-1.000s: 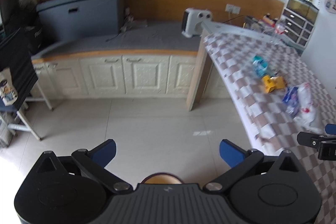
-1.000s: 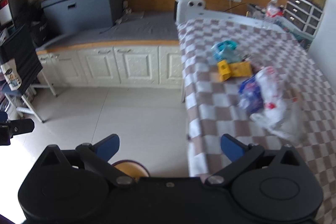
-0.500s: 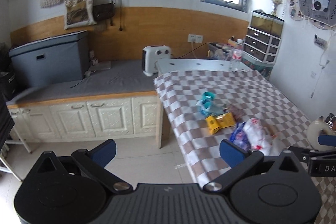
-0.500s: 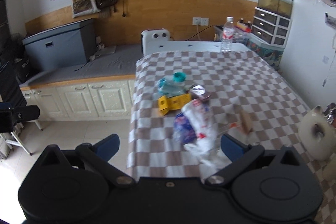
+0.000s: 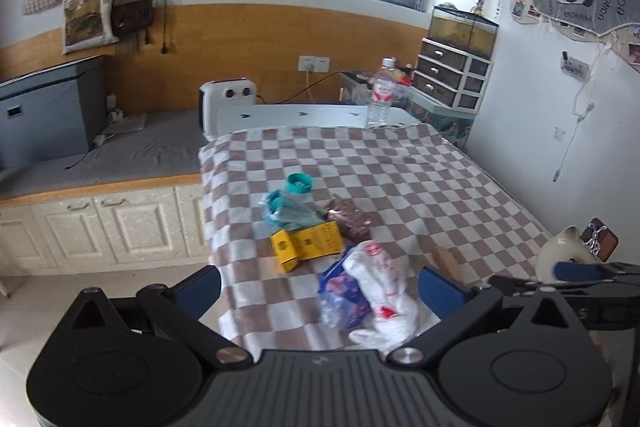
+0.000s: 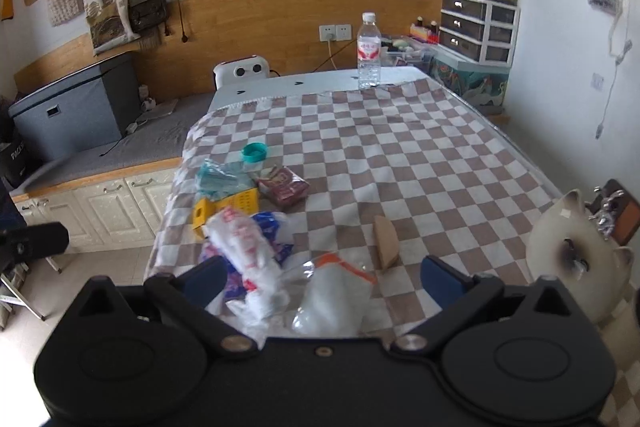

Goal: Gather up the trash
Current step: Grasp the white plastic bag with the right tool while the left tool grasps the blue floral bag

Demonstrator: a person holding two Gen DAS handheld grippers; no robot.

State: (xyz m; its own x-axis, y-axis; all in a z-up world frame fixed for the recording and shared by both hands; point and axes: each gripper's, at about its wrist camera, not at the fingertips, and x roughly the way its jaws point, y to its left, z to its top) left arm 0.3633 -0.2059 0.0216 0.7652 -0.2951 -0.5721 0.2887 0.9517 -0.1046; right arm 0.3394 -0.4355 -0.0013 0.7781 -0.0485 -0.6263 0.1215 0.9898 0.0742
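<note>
Trash lies on the checkered tablecloth (image 5: 400, 179): a white plastic bag (image 5: 380, 291) over a blue wrapper (image 5: 340, 291), a yellow box (image 5: 308, 245), a crumpled teal bottle (image 5: 290, 201), a dark red packet (image 5: 350, 219) and a brown paper piece (image 5: 448, 259). The right wrist view shows the same bag (image 6: 248, 247), yellow box (image 6: 232, 205), red packet (image 6: 284, 187), brown piece (image 6: 386, 241) and a clear wrapper (image 6: 332, 295). My left gripper (image 5: 318, 287) is open and empty above the bag. My right gripper (image 6: 324, 277) is open and empty over the clear wrapper.
A water bottle (image 6: 368, 51) stands at the table's far end. A white heater (image 5: 228, 99) sits beyond the table on a grey bench (image 5: 120, 151). A cream cat figure (image 6: 576, 251) stands at the right. Drawers (image 6: 476, 27) stand at the back.
Both views swung up and right from the floor and cabinets to face the table. The trash pile now lies close in front of both open grippers.
</note>
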